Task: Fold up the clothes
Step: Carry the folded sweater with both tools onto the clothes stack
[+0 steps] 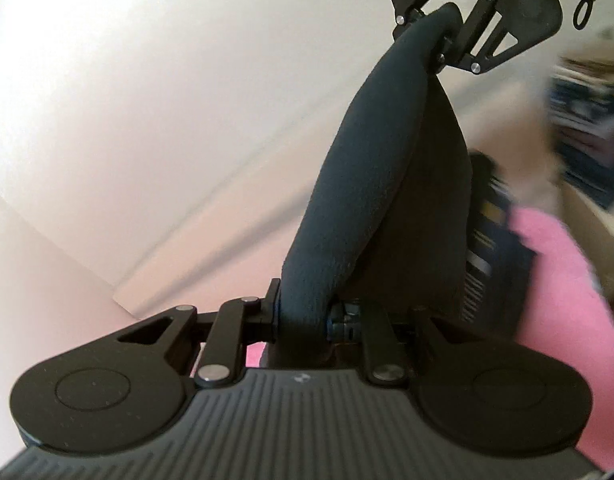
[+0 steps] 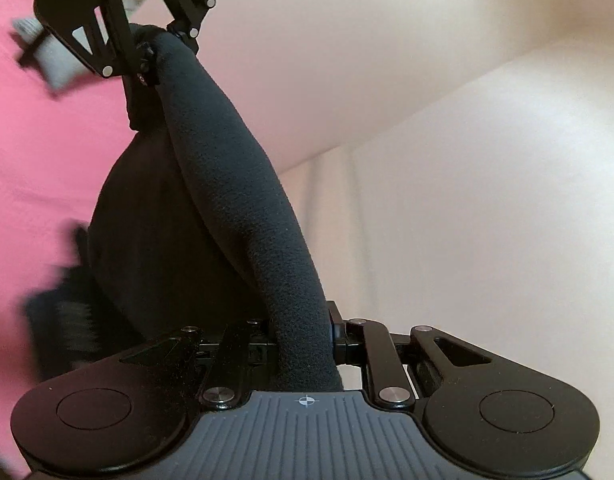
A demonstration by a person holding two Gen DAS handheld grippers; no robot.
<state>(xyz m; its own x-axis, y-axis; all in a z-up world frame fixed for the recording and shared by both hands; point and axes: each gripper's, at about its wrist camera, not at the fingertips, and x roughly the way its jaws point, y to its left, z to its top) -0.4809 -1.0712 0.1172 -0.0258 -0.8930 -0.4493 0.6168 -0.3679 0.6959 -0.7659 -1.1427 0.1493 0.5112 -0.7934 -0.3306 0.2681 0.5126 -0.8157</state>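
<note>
Both grippers are raised and tilted so that pale walls fill the background behind them. The left gripper [image 1: 303, 320] has its jaws drawn nearly together, pinching one end of a dark charcoal garment of soft, nubbly fleece-like cloth [image 1: 359, 184]. From there the garment runs as a rolled, taut band up and away to the right gripper [image 1: 439, 36], seen at the far top of the left wrist view, whose jaws are likewise clamped on the cloth. A looser fold of the same fabric sags to the right of the band.

In the right wrist view the picture mirrors this: the right gripper [image 2: 303, 344] squeezes the near end of the garment [image 2: 243, 184], narrow-jawed, and the band climbs to the far upper left, where the left gripper [image 2: 149, 50] bites its other end. The slack cloth hangs as a rounded dark pouch on the left.

Behind it lies a smooth pink surface [image 2: 39, 140], blurred. A striped dark item [image 1: 487, 240] shows by the pink area [image 1: 563, 280], too smeared to identify.
</note>
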